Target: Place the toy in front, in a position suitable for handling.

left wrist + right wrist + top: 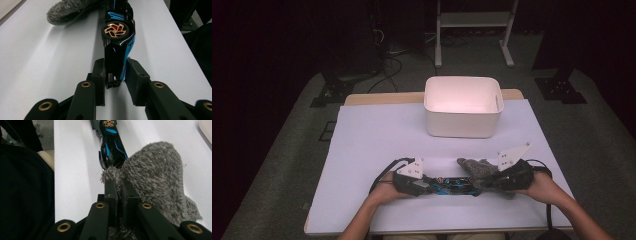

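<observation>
On the left, our left tool (113, 82) is clamped on one end of the toy car (117, 37), a glossy black and blue model with a copper-spoked wheel, tipped on its side along the near part of the bench (377, 135). Moving right, the car's far end is touching the grey cloth (155, 177), a shaggy microfibre piece draped over its nose. Our right tool (121, 191) has its pads pressed together on a fold of that cloth. Behind and between them stands the white bin (463, 106), well apart from both hands.

We judge the risks this way: the car's shell is slick and the left grip takes only its tip, so a hard wipe from the right could twist or pop it out. The cloth's loops could also snag on the wheel, dragging the car sideways.

Our count: one car, one cloth, one bin, two tools.
</observation>
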Tool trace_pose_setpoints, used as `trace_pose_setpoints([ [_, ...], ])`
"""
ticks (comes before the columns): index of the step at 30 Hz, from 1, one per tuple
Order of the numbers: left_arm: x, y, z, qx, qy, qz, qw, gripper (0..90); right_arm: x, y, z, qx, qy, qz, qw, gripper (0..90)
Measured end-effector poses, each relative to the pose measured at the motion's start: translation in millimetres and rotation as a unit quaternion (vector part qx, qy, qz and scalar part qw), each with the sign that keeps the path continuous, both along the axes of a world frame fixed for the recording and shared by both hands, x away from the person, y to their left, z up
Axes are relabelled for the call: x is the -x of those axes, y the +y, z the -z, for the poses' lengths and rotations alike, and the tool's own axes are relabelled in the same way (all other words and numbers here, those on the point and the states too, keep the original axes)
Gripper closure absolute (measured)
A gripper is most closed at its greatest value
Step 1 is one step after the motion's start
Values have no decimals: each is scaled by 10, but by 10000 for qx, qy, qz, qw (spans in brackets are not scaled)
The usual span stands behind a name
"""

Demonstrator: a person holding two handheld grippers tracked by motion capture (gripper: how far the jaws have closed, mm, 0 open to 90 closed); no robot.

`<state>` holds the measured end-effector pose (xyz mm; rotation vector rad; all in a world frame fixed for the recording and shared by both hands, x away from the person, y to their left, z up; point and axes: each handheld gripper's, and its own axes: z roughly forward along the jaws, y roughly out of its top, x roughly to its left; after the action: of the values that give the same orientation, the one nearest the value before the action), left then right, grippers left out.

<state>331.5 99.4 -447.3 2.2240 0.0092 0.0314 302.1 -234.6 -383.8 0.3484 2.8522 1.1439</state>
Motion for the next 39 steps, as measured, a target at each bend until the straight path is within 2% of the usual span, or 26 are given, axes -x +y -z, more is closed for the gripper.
trace_pose_setpoints([
  [8, 4, -3, 0, -4, -17, 9, 10000, 700, -83, 338, -33, 49, -53, -333, 9994, 839],
  [10, 8, -1, 1, 1, -42, 10, 10000, 700, -94, 334, -27, 54, -48, -343, 9994, 839],
  [17, 7, -4, 2, 9, -39, -12, 10000, 697, -44, 85, -36, 82, -1, -54, 10000, 839],
  [20, 2, -7, 5, 25, -20, -28, 10000, 696, -41, 109, -46, 62, -39, -76, 9999, 838],
  [22, 2, -11, 8, 52, -7, -44, 10000, 695, -55, 187, -54, 52, -41, -123, 9999, 838],
  [27, 1, -11, 9, 57, -35, -26, 10000, 695, -121, 540, -42, 124, -37, -365, 9993, 837],
  [39, 9, -20, 1, 17, -80, -3, 10000, 695, -298, 1118, -44, 142, 65, -690, 9975, 835],
])
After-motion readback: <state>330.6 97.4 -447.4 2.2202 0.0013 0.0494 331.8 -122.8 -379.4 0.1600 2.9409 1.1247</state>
